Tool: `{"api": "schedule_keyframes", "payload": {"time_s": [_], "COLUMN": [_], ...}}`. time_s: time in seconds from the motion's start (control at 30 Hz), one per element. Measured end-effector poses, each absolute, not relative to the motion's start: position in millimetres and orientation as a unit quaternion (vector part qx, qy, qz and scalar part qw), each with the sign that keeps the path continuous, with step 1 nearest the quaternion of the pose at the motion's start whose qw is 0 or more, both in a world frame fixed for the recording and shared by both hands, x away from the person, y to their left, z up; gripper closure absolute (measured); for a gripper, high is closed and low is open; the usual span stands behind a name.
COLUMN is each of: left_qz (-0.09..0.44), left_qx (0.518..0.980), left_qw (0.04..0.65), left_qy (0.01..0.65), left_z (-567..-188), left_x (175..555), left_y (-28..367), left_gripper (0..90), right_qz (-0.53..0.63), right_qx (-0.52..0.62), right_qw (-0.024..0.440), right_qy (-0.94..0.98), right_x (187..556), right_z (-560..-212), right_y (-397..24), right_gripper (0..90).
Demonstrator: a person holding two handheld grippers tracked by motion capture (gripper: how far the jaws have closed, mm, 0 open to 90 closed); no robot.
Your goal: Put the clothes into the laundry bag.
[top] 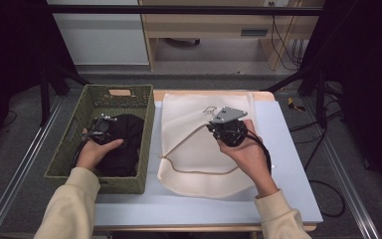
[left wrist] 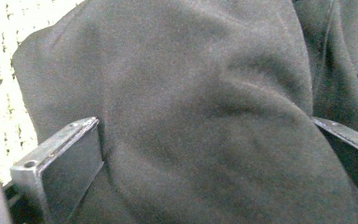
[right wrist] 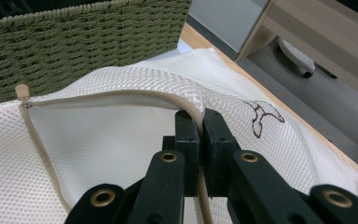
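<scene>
Your right tool (right wrist: 200, 122) pinches the mesh bag's (top: 199, 149) zipper edge on the bench; your left tool (left wrist: 205, 140), spread around the black garment (left wrist: 191, 93) in the basket (top: 67, 144), may grab too little, and the cloth slips.

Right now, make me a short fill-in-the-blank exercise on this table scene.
1. The black garment lies inside the green woven ____.
2. The right tongs are shut on the ____ edge of the white mesh laundry bag.
3. The left tongs straddle a fold of the ____ garment.

Missing words: basket; zipper; black
</scene>
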State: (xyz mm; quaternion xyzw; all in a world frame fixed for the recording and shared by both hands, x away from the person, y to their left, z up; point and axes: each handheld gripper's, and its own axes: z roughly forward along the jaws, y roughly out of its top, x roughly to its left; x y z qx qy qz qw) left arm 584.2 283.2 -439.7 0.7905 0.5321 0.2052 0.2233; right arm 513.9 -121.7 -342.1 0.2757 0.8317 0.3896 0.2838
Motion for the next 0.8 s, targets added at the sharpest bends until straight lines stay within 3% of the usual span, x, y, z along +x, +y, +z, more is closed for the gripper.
{"api": "schedule_keyframes", "payload": {"time_s": [0.53, 0.7, 0.8], "left_qz": [0.207, 0.208, 0.207], "left_qx": [0.794, 0.799, 0.802], "left_qw": [0.211, 0.202, 0.194], "left_qy": [0.532, 0.527, 0.526], "left_z": [-445.2, -445.6, -444.3], "left_x": [585.1, 584.9, 584.7], "left_y": [281.0, 281.2, 282.1], "left_gripper": [0.3, 6.0, 17.6], "right_qz": [0.387, 0.388, 0.388], "right_qx": [0.274, 0.275, 0.275], "right_qw": [0.282, 0.281, 0.281], "right_qy": [0.834, 0.833, 0.833], "right_x": [513.5, 513.4, 513.5], "right_z": [-342.1, -341.9, -341.9], "right_y": [-121.5, -122.2, -122.2], "right_gripper": [86.1, 86.2, 86.2]}}
